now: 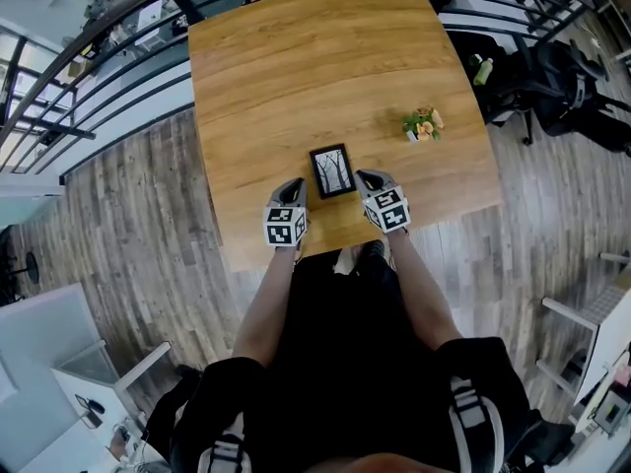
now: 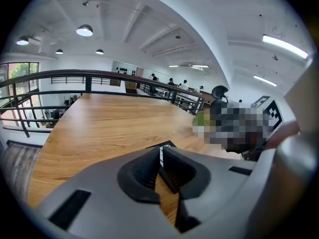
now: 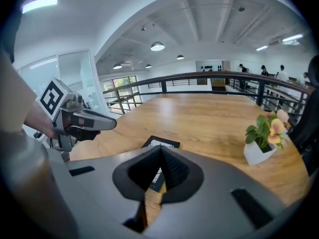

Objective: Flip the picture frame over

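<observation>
Head view puts the picture frame (image 1: 332, 170) flat on the table (image 1: 296, 57), print side up, near the edge closest to us, with the left gripper (image 1: 297, 184) just beside its left side and the right gripper (image 1: 368, 177) just beside its right. We see both pairs of jaws drawn together on nothing; the frame only shows through the slits beyond them. Our worry: closed tips can only nudge, so the frame may skid toward the near edge and drop, and a shallow pinch on its thin rim could slip mid-flip and slam it down
</observation>
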`<state>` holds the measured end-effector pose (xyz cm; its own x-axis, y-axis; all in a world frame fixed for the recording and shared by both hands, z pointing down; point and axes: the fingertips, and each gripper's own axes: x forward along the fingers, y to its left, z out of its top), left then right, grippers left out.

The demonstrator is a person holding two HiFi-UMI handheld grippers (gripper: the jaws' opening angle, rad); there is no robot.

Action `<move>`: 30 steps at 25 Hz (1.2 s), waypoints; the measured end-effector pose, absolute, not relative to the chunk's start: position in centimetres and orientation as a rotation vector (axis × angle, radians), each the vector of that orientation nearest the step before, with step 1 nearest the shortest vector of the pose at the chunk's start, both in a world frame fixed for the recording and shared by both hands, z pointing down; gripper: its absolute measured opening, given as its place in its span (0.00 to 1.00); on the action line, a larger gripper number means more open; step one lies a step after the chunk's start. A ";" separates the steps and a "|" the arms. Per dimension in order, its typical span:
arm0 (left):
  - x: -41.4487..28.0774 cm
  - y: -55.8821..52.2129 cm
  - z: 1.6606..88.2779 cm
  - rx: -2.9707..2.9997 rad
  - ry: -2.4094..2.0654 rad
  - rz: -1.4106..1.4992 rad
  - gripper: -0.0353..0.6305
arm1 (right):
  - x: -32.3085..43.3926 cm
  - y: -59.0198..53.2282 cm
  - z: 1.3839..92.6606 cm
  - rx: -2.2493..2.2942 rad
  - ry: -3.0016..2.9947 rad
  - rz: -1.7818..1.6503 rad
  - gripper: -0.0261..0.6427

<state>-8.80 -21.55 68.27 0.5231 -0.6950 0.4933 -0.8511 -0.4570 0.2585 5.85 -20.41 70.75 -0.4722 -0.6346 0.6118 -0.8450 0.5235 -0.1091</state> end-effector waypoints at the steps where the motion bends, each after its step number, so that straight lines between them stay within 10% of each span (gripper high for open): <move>1: -8.7 -21.5 68.0 2.293 -1.263 0.439 0.11 | 6.1 -20.4 70.5 1.206 -2.260 0.548 0.05; 30: -9.1 -16.2 62.9 2.222 -1.494 0.424 0.11 | 9.2 -17.3 67.3 1.182 -2.381 0.541 0.05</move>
<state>-9.06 -16.15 62.89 0.3732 -0.7969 0.4751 -0.9276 -0.3286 0.1774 9.24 -17.33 67.26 -0.5468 -0.6474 0.5309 -0.8132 0.5615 -0.1529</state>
